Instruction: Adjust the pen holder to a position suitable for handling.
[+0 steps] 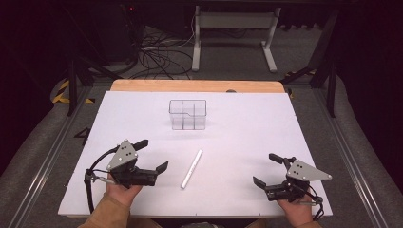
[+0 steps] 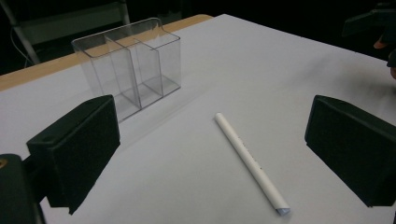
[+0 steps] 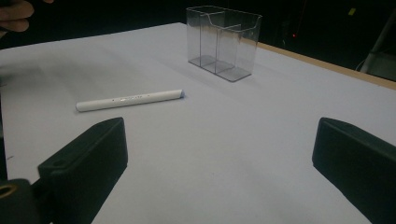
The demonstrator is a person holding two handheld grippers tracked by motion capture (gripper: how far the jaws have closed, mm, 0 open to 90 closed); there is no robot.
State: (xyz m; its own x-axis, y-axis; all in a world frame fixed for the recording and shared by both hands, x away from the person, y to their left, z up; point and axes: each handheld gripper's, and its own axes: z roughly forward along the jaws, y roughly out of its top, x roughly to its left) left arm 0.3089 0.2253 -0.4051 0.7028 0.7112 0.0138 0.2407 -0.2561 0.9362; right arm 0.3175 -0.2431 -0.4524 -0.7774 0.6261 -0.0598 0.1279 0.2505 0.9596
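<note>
White board (image 1: 247, 142) covers the table in front of me, and around it the room is dark, with grey floor on both sides.

Nearest to me, at the bottom of the high view, I see my two hands with the tools. My left gripper (image 1: 151, 155) is at the near left part of the board, and its jaws are spread wide with nothing between them. In the left gripper view the same gripper (image 2: 210, 149) looks over the pen, and the two black pads (image 2: 77, 149) stand well apart. My right gripper (image 1: 270, 168) is at the near right part of the board, also spread wide and holding nothing. In the right gripper view this gripper (image 3: 219, 168) has only bare board between its pads.

A little farther, between the two grippers but nearer to the left one, the white pen (image 1: 191, 168) lies flat on the board. It lies at a slant, with its far end pointing a bit to the right. Neither gripper touches it. In the left gripper view the pen (image 2: 252, 163) lies in front of the open jaws.

Farther again, toward the middle of the far half of the board, a clear plastic box (image 1: 188, 114) stands upright. It has compartments inside, and they look empty. It is well apart from the pen.

Behind the board I see a strip of wooden table edge (image 1: 197, 86), and beyond it some cables (image 1: 157, 57) on the floor and the white legs of a frame (image 1: 233, 33).
</note>
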